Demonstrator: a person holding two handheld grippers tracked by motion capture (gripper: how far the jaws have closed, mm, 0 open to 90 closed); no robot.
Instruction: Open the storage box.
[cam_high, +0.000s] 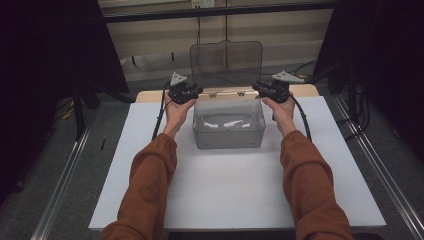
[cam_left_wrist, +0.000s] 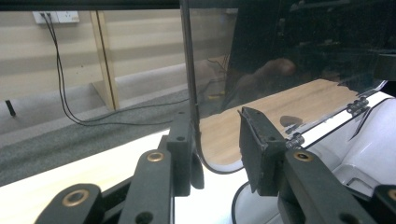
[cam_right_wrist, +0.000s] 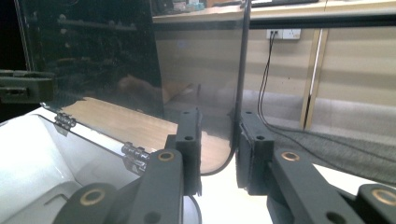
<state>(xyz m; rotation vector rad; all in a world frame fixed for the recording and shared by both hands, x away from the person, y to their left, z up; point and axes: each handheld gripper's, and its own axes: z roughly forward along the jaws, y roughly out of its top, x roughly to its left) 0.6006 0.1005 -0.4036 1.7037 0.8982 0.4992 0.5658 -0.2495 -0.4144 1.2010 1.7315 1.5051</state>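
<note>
Left gripper (cam_high: 191, 92) held at the near-left corner of the raised lid (cam_high: 226, 57), jaws apart and straddling the lid's edge. Seen along its own view (cam_left_wrist: 217, 154): left finger (cam_left_wrist: 183, 149) touching or just beside the clear panel's edge (cam_left_wrist: 189, 70), right finger (cam_left_wrist: 257, 149) standing off from it, so open around the lid rather than clamped. Gripped by the left hand (cam_high: 176, 111), cable (cam_high: 161, 112) trailing down beside the wrist, grey three-cornered plate (cam_high: 177, 79) on top.

Right gripper (cam_high: 262, 90) mirrored at the lid's other side, held by the right hand (cam_high: 282, 111). Along its own view (cam_right_wrist: 217, 149): lid edge (cam_right_wrist: 243, 60) running down between the two fingers, close against the right finger (cam_right_wrist: 252, 149), a gap left to the left finger (cam_right_wrist: 189, 149). Open as well, not pinching.

Lid clear, standing upright on small hinges (cam_right_wrist: 135, 154) at the back rim of a clear plastic box (cam_high: 228, 125). Box sitting toward the far middle of a white table top (cam_high: 225, 190), a few pale pieces (cam_high: 224, 123) lying on its bottom, too blurred to identify. Strip of wooden board (cam_left_wrist: 261, 105) behind the box, past the white surface. Rust-coloured sleeves (cam_high: 150, 190) reaching in from the near edge. Grey carpet (cam_left_wrist: 70, 140), wall socket (cam_left_wrist: 58, 17) and dangling cables beyond the table.
</note>
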